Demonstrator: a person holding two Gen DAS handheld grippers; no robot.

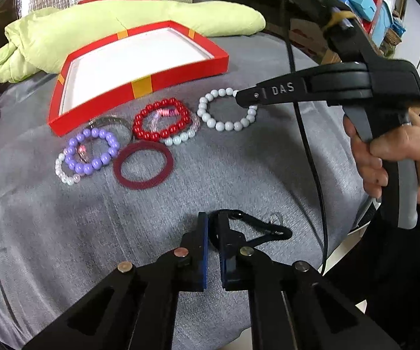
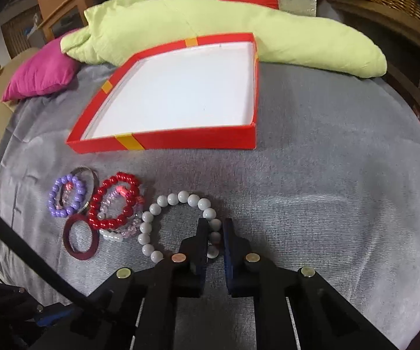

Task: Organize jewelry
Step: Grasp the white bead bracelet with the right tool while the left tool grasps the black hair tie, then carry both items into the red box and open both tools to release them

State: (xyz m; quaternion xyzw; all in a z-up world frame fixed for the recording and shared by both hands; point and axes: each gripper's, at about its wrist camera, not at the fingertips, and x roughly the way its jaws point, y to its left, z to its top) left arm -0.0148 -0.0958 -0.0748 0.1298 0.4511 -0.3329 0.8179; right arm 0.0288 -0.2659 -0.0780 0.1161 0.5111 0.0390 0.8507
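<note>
Right wrist view: our right gripper [image 2: 216,232] jaws straddle the near arc of the white bead bracelet [image 2: 177,221], narrowly parted, not yet clamped; the red box [image 2: 180,143] lies straight ahead.

I see the right gripper [image 2: 213,230] lowered to the surface, fingers [image 2: 201,233] narrowly apart, straddling one side of the white bead bracelet [image 2: 180,198]; whether they pinch it I can't tell. My right hand [image 1: 384,157] wraps its handle. The left gripper [image 1: 212,227] sits low, fingers close but apart.
</note>
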